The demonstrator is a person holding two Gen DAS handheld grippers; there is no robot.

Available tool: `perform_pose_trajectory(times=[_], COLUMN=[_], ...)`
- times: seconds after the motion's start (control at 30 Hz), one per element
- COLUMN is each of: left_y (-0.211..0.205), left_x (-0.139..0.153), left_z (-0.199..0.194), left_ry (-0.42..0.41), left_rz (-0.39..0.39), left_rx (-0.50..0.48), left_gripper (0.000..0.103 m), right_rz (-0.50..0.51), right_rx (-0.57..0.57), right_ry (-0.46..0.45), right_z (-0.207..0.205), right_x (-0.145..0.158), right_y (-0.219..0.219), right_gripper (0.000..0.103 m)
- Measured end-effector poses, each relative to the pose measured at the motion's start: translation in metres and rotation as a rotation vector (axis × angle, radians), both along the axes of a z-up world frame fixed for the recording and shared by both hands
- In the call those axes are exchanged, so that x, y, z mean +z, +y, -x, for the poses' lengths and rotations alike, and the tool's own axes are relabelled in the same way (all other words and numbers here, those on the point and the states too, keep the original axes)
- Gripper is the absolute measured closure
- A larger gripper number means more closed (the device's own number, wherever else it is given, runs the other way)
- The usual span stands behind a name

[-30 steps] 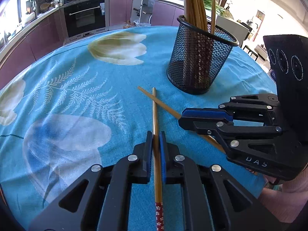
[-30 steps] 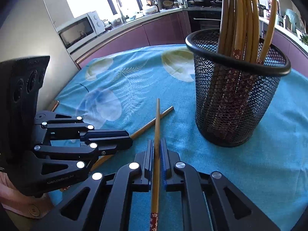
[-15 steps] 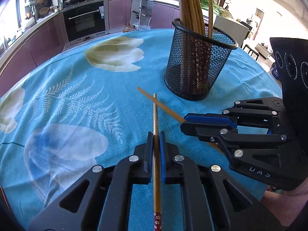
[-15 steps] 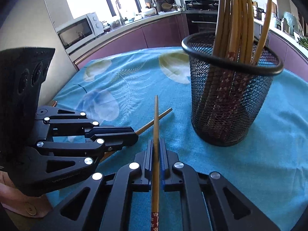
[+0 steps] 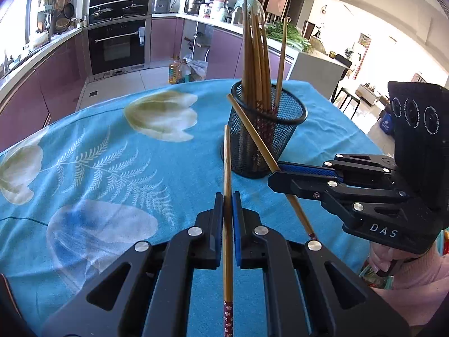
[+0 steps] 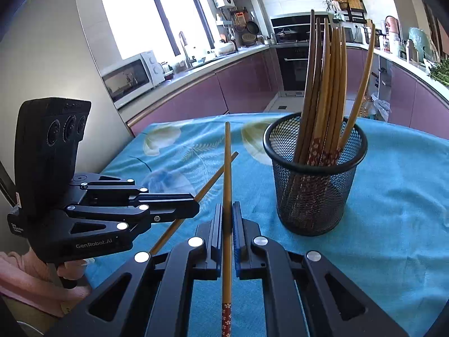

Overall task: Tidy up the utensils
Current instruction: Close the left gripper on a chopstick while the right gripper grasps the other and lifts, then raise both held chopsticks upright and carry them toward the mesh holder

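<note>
Transfer step: left gripper [image 5: 228, 196] and right gripper [image 6: 228, 209] are each clamped on a chopstick [image 5: 227, 165], clear of the table [image 5: 84, 168]. You next tip both into the holder [image 6: 314, 196] mid-table.

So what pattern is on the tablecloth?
The tablecloth is turquoise blue with pale tulip-like flowers and white fern leaves, clearest in the left wrist view.
</note>
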State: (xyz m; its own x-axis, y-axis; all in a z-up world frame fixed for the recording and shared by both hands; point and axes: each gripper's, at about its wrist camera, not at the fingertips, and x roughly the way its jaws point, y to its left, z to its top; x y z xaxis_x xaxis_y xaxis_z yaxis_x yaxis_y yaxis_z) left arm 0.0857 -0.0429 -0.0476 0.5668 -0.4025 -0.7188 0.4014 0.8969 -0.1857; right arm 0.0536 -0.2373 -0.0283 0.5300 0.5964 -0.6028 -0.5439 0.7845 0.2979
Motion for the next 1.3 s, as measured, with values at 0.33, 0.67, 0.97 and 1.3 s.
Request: perform_pose_trajectory(times=[0.33, 0.67, 0.97, 1.3], left_y=[0.0, 0.001, 0.006, 0.0], left_x=[0.015, 0.023, 0.032, 0.035], left_z=[0.007, 0.01, 0.016, 0.022], left_ry=[-0.036, -0.06, -0.077, -0.088], left_rz=[0.025, 0.043, 0.074, 0.072], left_rx=[-0.009, -0.014, -0.022, -0.051], left_gripper=[0.096, 0.096, 0.096, 0.096], right_rz=[-0.036, -0.055, -0.065, -0.032], right_rx=[-0.006, -0.023, -0.029, 0.027], right_ry=[-0.033, -0.058, -0.07, -0.054], right_z=[0.004, 0.008, 0.012, 0.012], right_x=[0.01, 0.017, 0.019, 0.013], right_y=[-0.006, -0.009, -0.017, -0.005], right_gripper=[0.097, 0.097, 0.097, 0.097])
